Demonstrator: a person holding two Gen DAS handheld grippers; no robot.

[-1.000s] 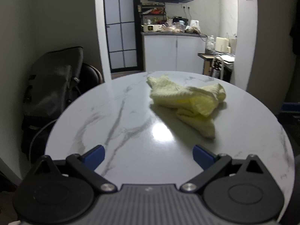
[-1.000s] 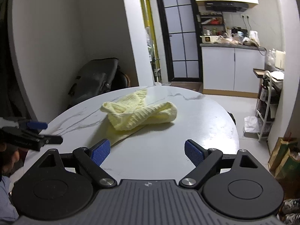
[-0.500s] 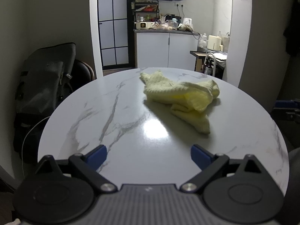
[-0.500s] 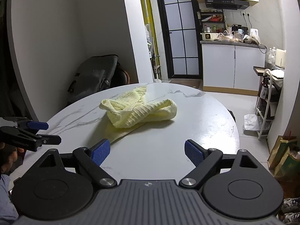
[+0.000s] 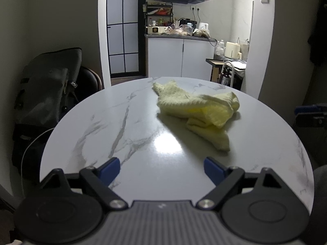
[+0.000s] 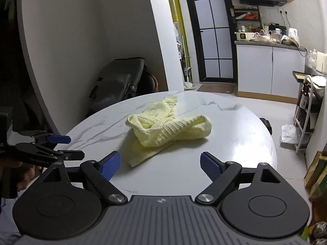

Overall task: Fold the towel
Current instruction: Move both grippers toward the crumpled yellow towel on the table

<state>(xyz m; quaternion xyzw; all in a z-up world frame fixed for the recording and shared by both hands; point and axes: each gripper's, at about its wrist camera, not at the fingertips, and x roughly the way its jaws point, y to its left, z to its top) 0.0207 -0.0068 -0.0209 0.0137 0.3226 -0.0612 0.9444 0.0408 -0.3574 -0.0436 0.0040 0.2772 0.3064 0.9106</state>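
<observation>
Pale yellow and waffle-textured, the crumpled cotton towel (image 5: 201, 110) lies in a loose heap on the round white marble-patterned table (image 5: 126, 122), past the table's middle and toward its far edge, with one flat corner (image 6: 141, 155) spread toward the near edge. The left gripper with blue pads (image 5: 161, 166) hovers over the near edge of the table with its jaws spread wide and nothing between them; the towel sits ahead of it and off to its right, well apart from the fingertips. The right gripper with blue pads (image 6: 160, 163) also stands wide and empty above the near edge. In its view the towel lies straight ahead, the flat corner just beyond its left pad (image 6: 110, 165) but not touching it. From the right wrist view the left gripper (image 6: 61, 147) shows at the table's left edge, clear of the cloth. A dark grey bag (image 5: 47, 94) leans against a chair beyond the left edge of the table.
</observation>
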